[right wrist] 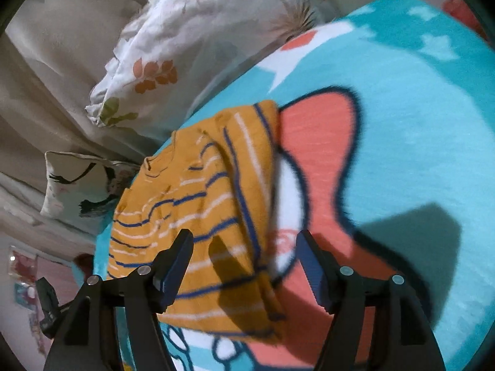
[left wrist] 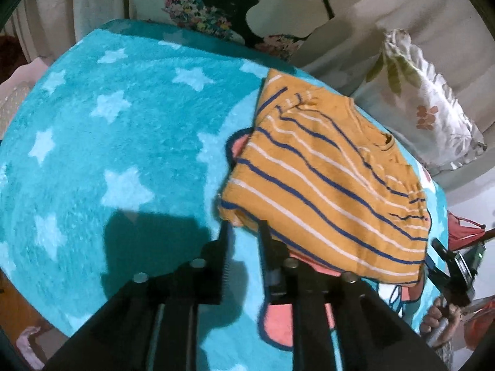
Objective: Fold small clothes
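One folded striped shirt is laid on one star-patterned blanket, two pillows behind it. The left gripper, jaws narrowly parted, is placed at the shirt's near corner; whether cloth is pinched cannot be told. The right gripper, jaws spread wide, is seen above the shirt, collar toward the pillows.
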Tool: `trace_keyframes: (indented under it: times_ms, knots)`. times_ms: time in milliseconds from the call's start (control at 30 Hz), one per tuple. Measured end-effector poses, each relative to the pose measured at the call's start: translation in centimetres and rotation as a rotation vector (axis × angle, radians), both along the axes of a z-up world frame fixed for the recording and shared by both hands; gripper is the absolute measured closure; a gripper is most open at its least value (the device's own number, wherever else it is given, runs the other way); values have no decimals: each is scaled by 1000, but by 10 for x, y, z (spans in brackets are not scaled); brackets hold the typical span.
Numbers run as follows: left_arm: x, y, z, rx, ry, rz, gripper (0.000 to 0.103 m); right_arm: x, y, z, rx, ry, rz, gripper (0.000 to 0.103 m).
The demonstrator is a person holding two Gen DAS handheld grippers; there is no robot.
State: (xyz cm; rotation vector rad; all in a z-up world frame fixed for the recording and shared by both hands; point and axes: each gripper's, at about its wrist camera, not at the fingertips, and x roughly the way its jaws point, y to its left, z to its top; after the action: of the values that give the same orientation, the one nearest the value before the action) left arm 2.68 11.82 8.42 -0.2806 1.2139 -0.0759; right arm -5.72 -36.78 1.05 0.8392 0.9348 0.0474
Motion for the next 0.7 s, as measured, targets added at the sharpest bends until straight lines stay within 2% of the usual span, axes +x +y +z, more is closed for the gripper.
trace_keyframes:
  times_ms: [100, 133, 200, 333, 500, 700]
  knots:
    - [-8, -8, 6, 22, -12, -8, 77, 15, 11, -16, 79, -8, 34, 28]
    - [-9, -11, 7, 29, -11, -10, 77, 16, 17, -15, 71, -32, 40, 30]
    - [-15, -16, 9, 46, -6, -7, 77, 24, 27, -19, 110, -18, 94, 77]
    - [-25, -20, 12, 57, 4, 3, 77, 27, 15, -12, 160, -6, 126, 83]
    - [-40, -26, 16, 50, 2, 15, 75, 23, -7, 17, 78, -14, 179, 85]
    - [-55, -39, 6, 55, 27, 24, 73, 32, 0, -2, 6, 50, 227, 81]
